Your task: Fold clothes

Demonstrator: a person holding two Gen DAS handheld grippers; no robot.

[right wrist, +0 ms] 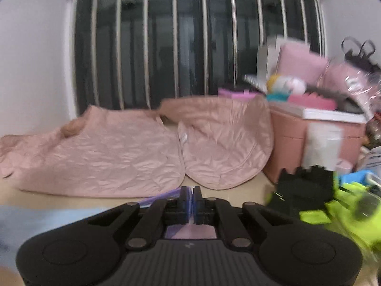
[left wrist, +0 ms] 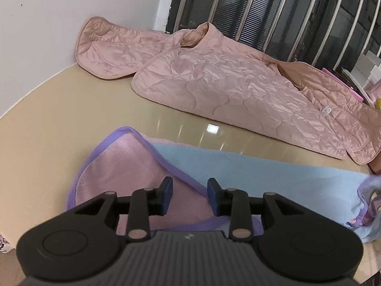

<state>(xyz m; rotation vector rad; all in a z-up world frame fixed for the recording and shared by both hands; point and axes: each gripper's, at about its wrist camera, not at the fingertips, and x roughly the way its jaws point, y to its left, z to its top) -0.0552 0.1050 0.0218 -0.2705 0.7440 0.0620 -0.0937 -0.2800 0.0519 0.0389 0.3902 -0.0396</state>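
A light blue and pink mesh garment with purple trim lies on the beige table near me. My left gripper is open just above its folded pink part, touching nothing. My right gripper is shut on the garment's purple-trimmed edge and holds it lifted; pink fabric shows under the jaws. A pink quilted jacket lies spread out farther back, and it also shows in the right wrist view.
A barred window and white wall stand behind the table. At the right sit a pink box piled with clutter, a black object and neon yellow fabric.
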